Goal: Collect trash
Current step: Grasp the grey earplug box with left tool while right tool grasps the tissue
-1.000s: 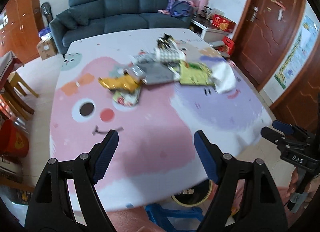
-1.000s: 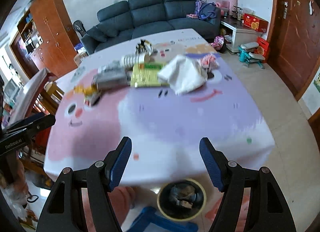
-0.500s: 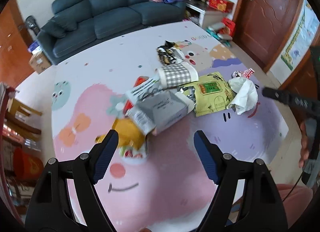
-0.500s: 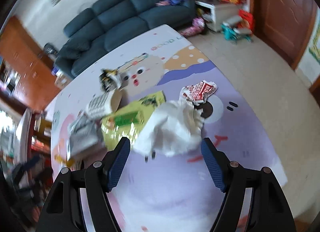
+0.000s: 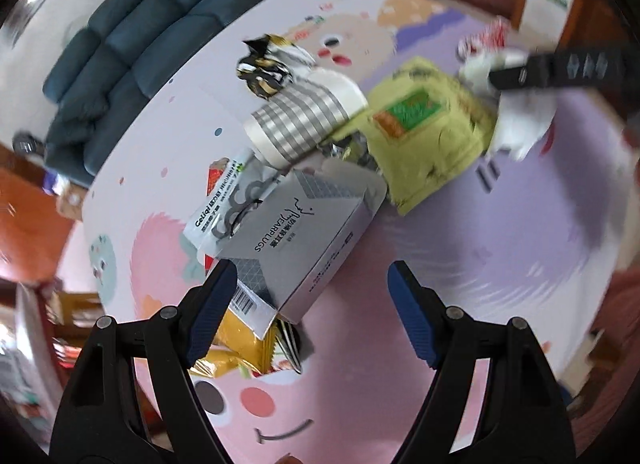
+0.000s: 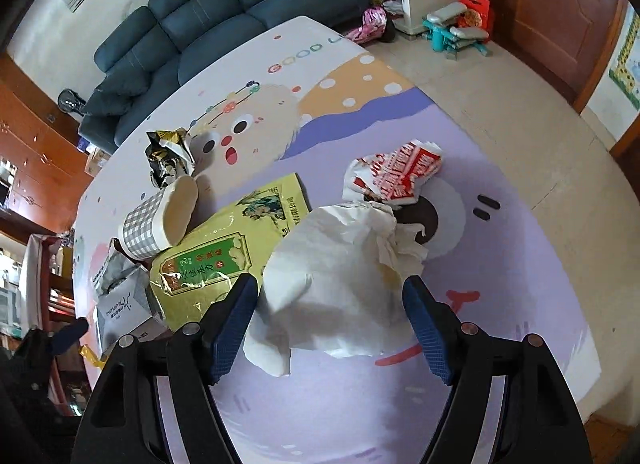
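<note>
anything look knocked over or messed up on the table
Yes. The checked paper cup lies tipped on its side against the yellow-green tea packet. A crumpled white tissue sits between the open right gripper fingers, untouched. The grey earplugs box lies askew across other wrappers, its flap open.

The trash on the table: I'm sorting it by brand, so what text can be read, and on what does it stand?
"EARPLUGS" on the grey box.
"Celiqi" on the white packet beside it; its smaller print is too blurred.
"GOOD" in coloured letters on the tablecloth.
Chinese characters on the yellow-green bag, not legible to me.
Red-and-white wrapper: lettering too crumpled to read.
Barcode on the box flap: digits too small.
</note>
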`<state>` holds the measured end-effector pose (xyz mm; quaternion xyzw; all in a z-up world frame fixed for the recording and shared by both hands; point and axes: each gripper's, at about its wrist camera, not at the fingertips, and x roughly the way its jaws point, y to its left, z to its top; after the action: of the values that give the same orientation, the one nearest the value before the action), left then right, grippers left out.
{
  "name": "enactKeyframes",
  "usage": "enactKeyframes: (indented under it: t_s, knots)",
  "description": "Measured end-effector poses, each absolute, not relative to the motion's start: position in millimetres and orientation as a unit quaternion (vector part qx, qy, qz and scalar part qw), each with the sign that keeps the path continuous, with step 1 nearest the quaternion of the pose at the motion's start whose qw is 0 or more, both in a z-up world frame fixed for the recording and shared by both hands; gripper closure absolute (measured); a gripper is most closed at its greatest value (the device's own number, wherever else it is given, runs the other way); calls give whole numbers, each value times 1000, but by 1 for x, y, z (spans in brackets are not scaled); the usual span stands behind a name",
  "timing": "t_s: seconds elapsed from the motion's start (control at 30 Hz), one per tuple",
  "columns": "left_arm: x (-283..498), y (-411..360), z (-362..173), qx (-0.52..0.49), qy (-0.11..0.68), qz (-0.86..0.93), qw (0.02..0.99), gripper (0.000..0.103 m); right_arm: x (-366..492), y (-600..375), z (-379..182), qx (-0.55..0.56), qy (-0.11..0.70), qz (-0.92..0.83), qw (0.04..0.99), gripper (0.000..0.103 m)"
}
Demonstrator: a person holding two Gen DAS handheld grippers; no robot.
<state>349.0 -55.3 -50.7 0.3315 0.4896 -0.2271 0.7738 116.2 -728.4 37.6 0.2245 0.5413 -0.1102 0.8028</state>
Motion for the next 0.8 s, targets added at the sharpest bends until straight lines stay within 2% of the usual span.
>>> enactKeyframes:
  t_s: [0.13,0.2,0.47,0.53,0.6,0.7,0.8]
  knots:
    - [341,-65,-66,405,457,-211,764,28,114,-736,35,241,549,-103,794,27]
    - [341,-68,-72,423,446,-199,763,28,116,-736,31,241,561,-97,786,21]
    - [360,-72,-93,437,447,-140,767,29,116,-737,26,253,566,-91,780,21]
    - [363,-74,-96,437,446,-134,769,40,115,-738,22,254,569,-90,777,21]
    - [365,-76,-96,436,441,-131,773,61,114,-739,20,259,568,-87,776,21]
    - [365,-79,-93,436,430,-129,780,72,111,-740,19,264,562,-82,779,26]
    - [365,-78,-83,421,431,-135,787,74,108,-739,19,264,559,-73,783,36]
